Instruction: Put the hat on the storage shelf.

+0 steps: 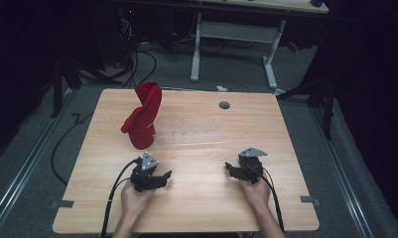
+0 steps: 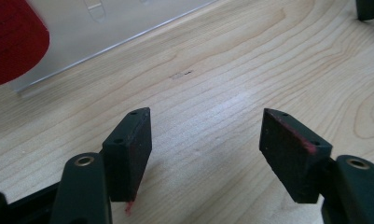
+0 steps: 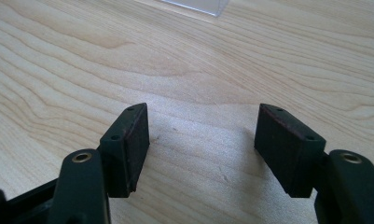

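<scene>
A red cloth (image 1: 143,119) stands upright, draped over something hidden, at the left end of a clear plastic plate (image 1: 189,134) on the wooden table (image 1: 196,208). My left gripper (image 1: 159,177) rests low over the table in front of the cloth, jaws open with only bare wood between them. In the left gripper view my left gripper (image 2: 204,114) faces the red cloth (image 2: 12,42) and the edge of the clear plate (image 2: 105,28) at the upper left. My right gripper (image 1: 234,171) sits to the right, also open and empty. In its own view my right gripper (image 3: 201,108) looks over bare wood.
A corner of the clear plate (image 3: 198,4) shows at the top of the right gripper view. A grey round cap (image 1: 224,105) is set in the table's far side. Beyond the table stand a white desk frame (image 1: 233,37) and floor cables (image 1: 137,59).
</scene>
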The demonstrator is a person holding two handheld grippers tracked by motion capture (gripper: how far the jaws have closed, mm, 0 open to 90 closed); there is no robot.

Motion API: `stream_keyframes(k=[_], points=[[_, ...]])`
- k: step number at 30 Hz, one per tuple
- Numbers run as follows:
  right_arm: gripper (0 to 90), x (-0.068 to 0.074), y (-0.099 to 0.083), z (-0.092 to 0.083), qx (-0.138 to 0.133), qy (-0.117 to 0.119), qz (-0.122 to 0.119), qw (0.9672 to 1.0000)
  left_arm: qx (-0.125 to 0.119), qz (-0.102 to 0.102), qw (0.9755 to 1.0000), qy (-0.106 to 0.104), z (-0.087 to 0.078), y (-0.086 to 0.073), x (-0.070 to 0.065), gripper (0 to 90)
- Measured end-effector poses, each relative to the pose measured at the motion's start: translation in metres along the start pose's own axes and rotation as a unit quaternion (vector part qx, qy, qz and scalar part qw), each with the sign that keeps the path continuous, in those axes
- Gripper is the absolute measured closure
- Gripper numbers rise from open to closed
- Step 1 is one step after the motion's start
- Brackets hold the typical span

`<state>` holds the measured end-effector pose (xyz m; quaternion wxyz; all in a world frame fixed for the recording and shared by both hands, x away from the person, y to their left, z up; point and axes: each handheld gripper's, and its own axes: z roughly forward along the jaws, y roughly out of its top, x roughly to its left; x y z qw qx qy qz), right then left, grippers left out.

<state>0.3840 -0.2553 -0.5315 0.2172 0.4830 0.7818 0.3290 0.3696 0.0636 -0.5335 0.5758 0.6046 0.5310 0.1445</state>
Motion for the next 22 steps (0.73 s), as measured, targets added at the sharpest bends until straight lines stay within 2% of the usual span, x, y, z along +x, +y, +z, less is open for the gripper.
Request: stream_keyframes(k=[10,22], points=[[35.6,0.0000,0.0000,0.0000,0.000,0.000,0.000,1.0000,0.015,0.015,0.9996,0.020,0.0102,-0.0084,0.0030,34.2],[35.6,0.0000,0.0000,0.0000,0.000,0.000,0.000,1.0000,0.016,0.015,0.9996,0.016,0.0116,-0.0093,0.0024,30.2]])
